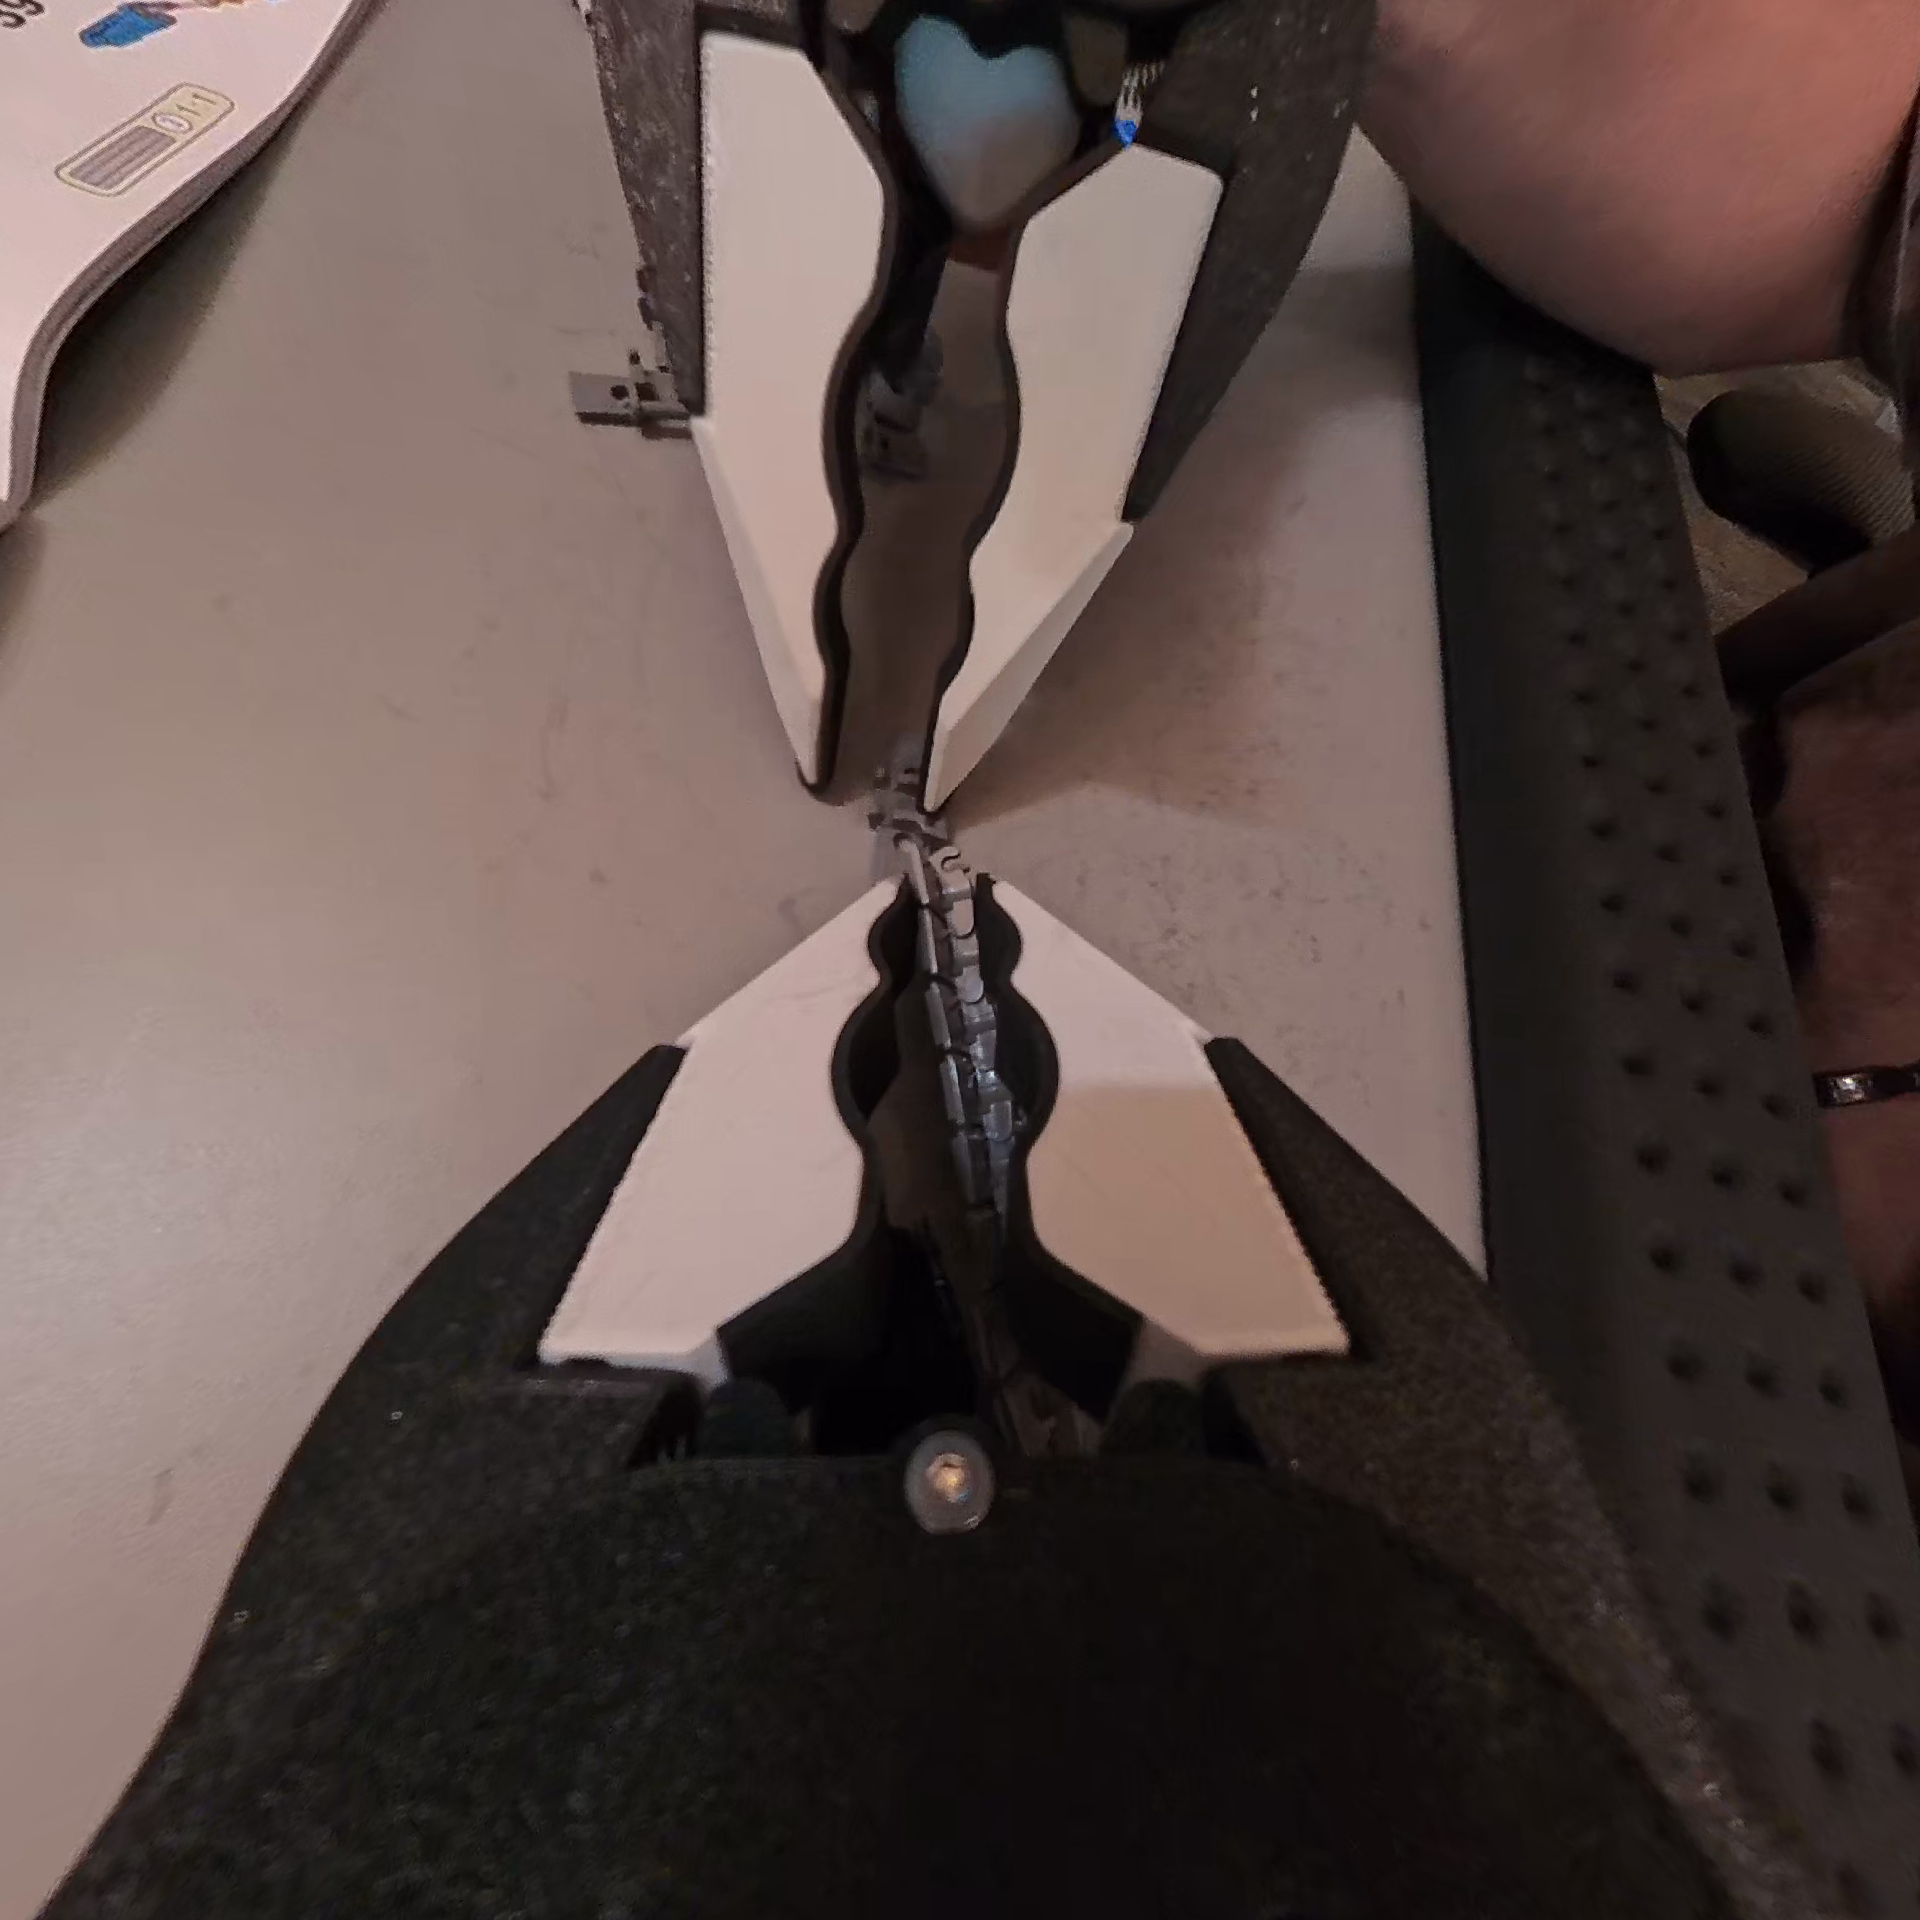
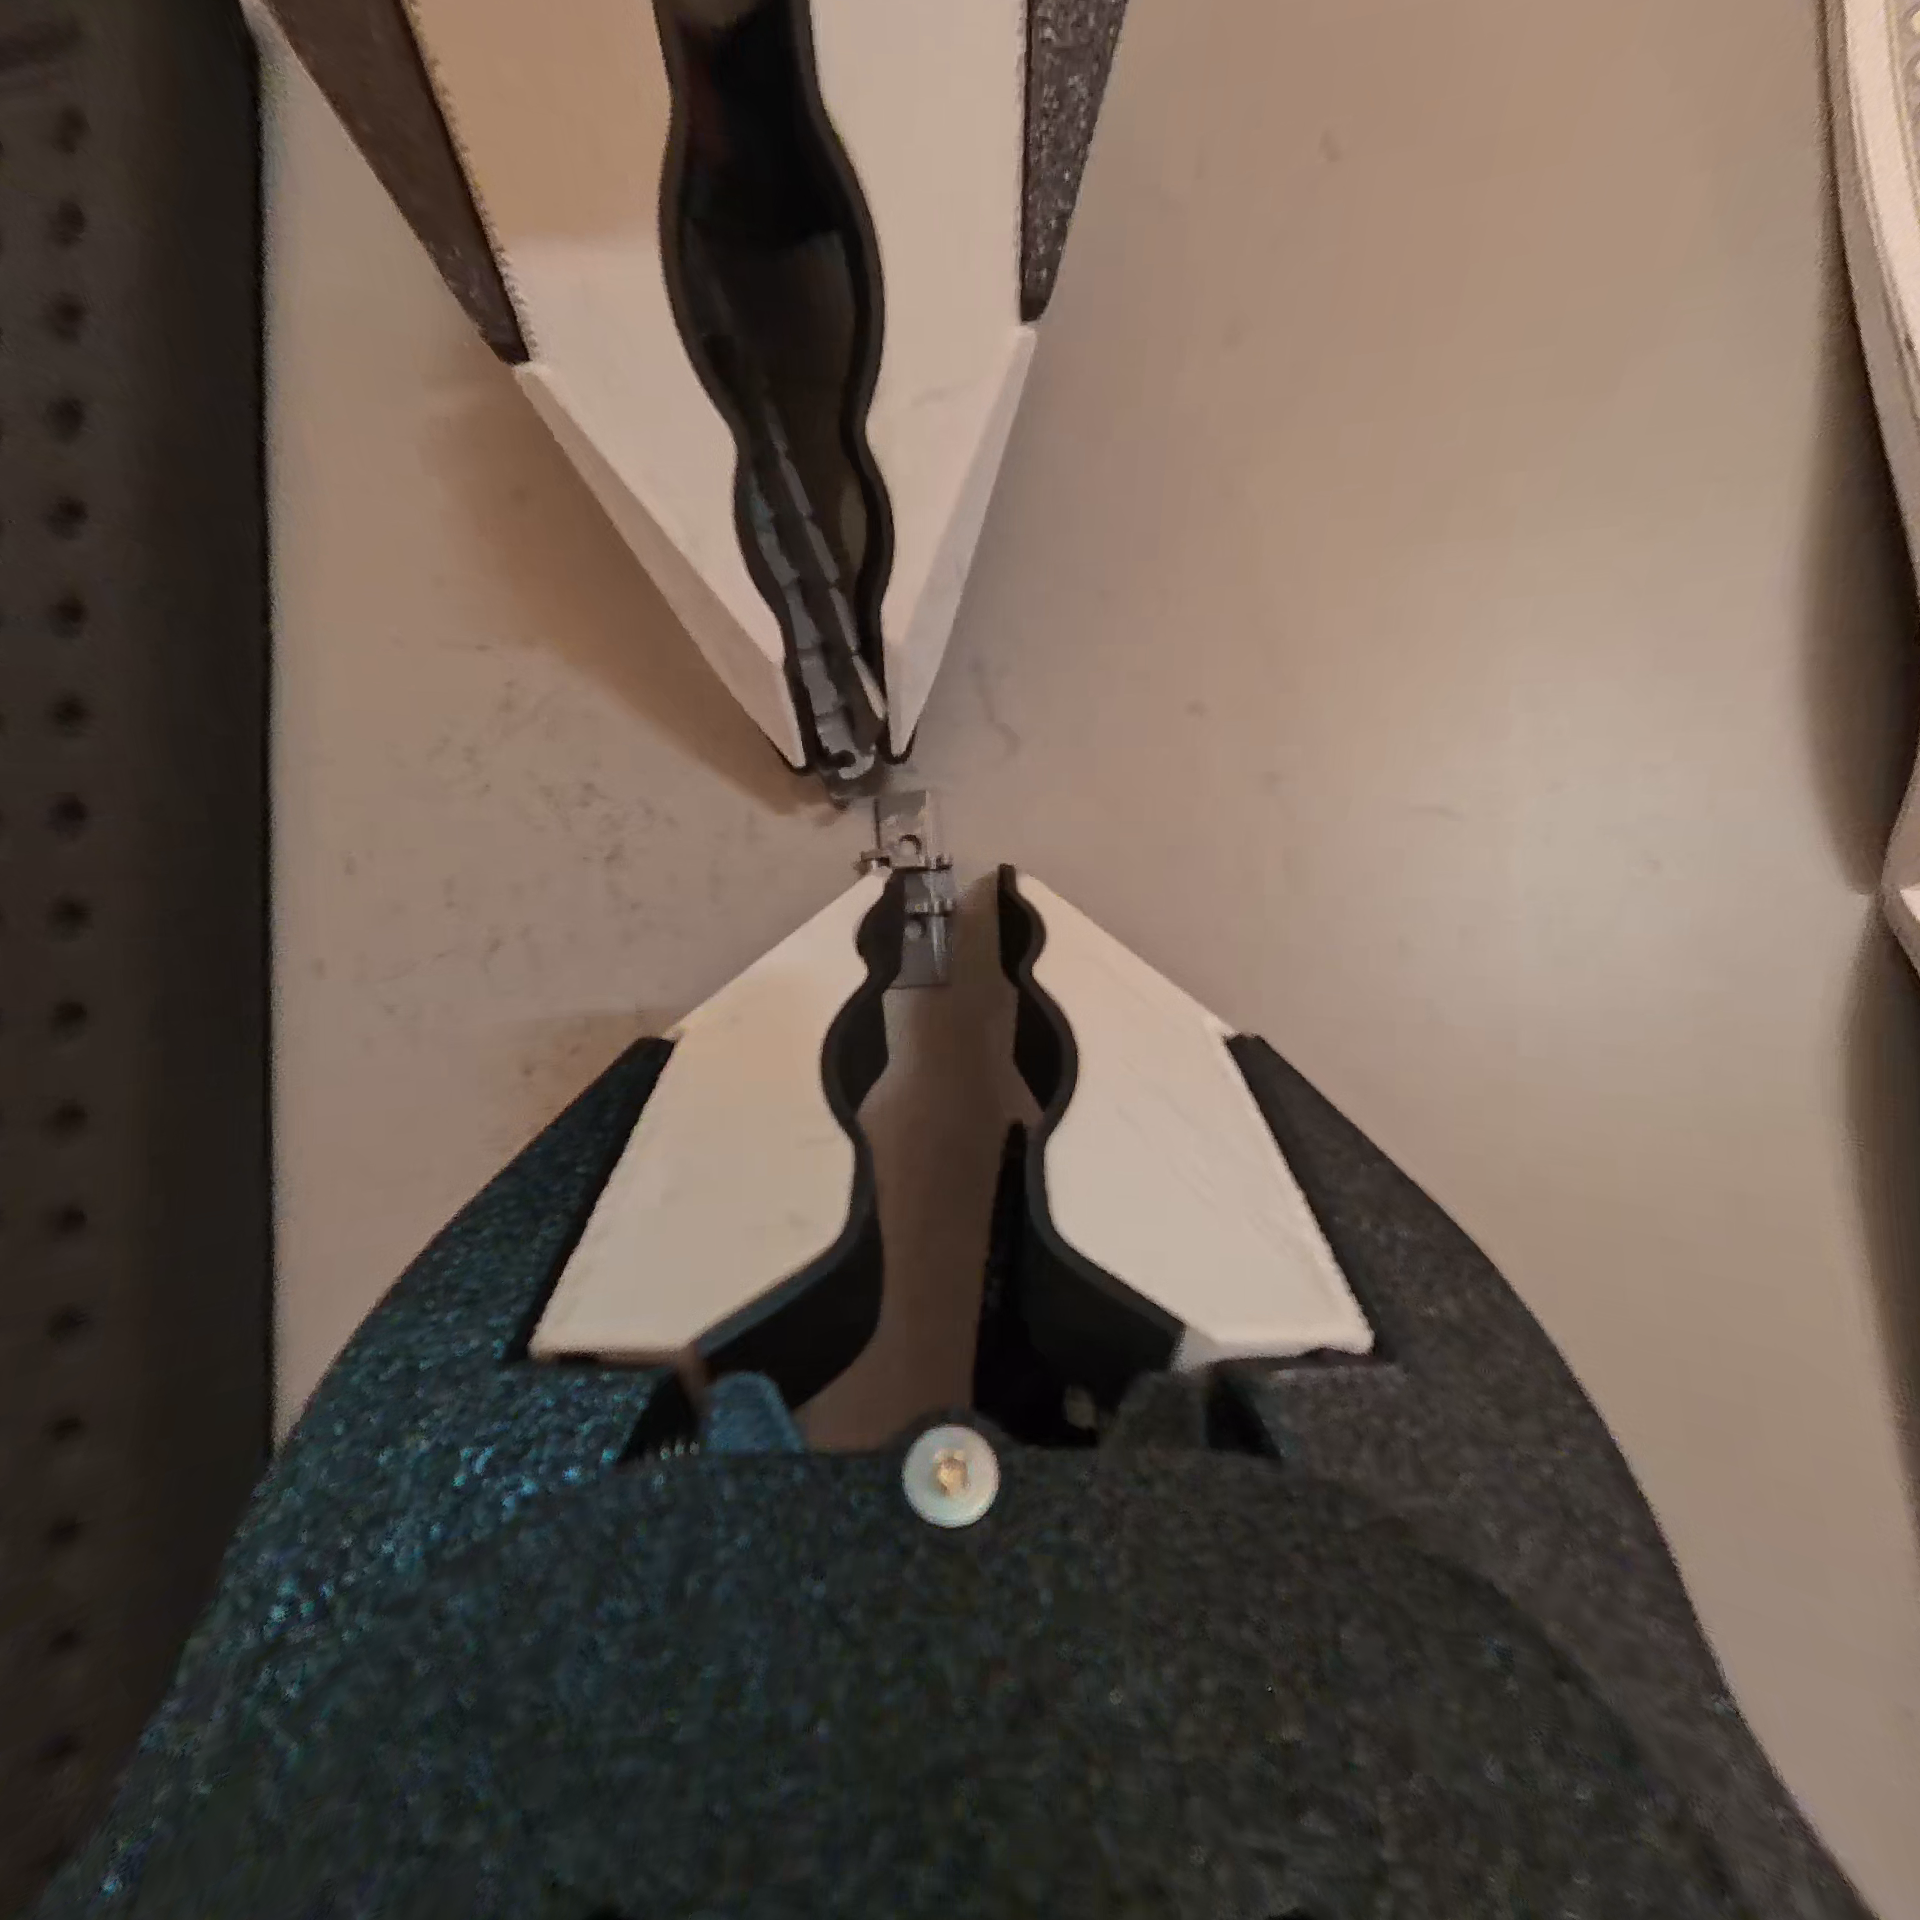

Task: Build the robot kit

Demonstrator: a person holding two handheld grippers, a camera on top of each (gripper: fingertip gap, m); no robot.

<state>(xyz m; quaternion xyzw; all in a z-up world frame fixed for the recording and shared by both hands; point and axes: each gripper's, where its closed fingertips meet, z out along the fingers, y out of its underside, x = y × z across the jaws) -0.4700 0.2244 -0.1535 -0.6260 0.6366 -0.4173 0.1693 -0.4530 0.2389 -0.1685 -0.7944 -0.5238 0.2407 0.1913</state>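
- Pinching a grey linked strip [image 1: 961,1039], the left gripper [image 1: 940,883] is clenched tip to tip with the right gripper [image 2: 930,883], which stands slightly parted around the strip's short end.
- Likely light, jointed and floppy; best held near the ends.
- Beige table [image 1: 312,831] below, dark dimpled mat [image 1: 1662,935] alongside.

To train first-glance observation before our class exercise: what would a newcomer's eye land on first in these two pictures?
Two grippers meet tip to tip over the beige table: the left gripper is shut on a grey linked strip that runs back between its fingers. The right gripper faces it, fingers slightly apart around the strip's end. A dark perforated mat lines the table's edge.
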